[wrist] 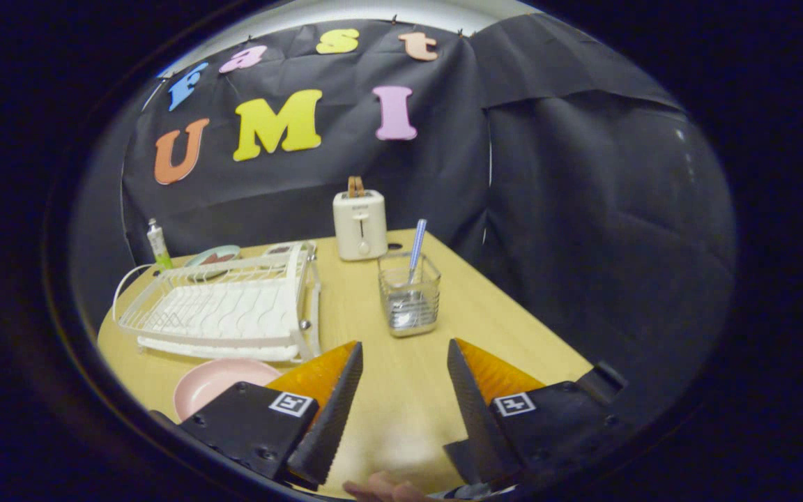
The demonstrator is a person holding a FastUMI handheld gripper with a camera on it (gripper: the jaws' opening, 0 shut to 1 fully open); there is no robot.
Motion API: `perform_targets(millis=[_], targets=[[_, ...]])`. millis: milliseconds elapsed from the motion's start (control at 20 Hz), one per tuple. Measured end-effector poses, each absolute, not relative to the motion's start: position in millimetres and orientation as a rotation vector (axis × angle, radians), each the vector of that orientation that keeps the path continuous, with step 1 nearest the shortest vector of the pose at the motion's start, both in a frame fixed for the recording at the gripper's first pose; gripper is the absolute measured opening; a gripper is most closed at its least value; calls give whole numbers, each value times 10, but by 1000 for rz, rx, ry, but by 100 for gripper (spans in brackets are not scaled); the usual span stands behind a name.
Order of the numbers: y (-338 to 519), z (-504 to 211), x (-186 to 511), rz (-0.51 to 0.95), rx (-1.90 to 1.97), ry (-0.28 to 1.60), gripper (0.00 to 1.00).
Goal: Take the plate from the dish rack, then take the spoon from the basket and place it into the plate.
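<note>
table (401, 390), gripper (405, 359) spread, empty

The gripper (405, 362) hangs over the wooden tabletop (401, 404) with its fingers spread apart and nothing between them. Just ahead of the fingers stands a clear basket (410, 301) holding a spoon (415, 268) whose striped handle leans up out of it. Beyond the basket, near the tabletop's far edge, sits a cream toaster (360, 224). A white dish rack (224, 310) lies toward the tabletop's left side, and a pink plate (217, 383) rests flat just in front of the rack, beside the left finger. A small tube (158, 244) stands at the far left corner.
</note>
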State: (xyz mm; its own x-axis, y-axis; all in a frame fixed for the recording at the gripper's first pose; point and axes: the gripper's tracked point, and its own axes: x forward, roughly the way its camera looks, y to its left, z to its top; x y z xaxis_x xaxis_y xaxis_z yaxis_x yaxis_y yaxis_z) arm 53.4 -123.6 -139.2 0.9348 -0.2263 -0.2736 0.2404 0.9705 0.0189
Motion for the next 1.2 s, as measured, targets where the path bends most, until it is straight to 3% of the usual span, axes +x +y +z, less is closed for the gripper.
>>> perform_targets(millis=[100,500,750,950,1000,1050,1200], targets=[[-1435,-1224,616,-263,47,231,100],[-1854,-910,1373,-284,50,151,100],[-1802,-1082,2143,-190,102,259,100],[-1843,-1041,2634,-207,79,261,100],[-1815,-1061,2765,-190,72,273,96],[-1730,-1136,2831,-155,87,296,77],[-1622,-1163,2901,-104,126,312,44]])
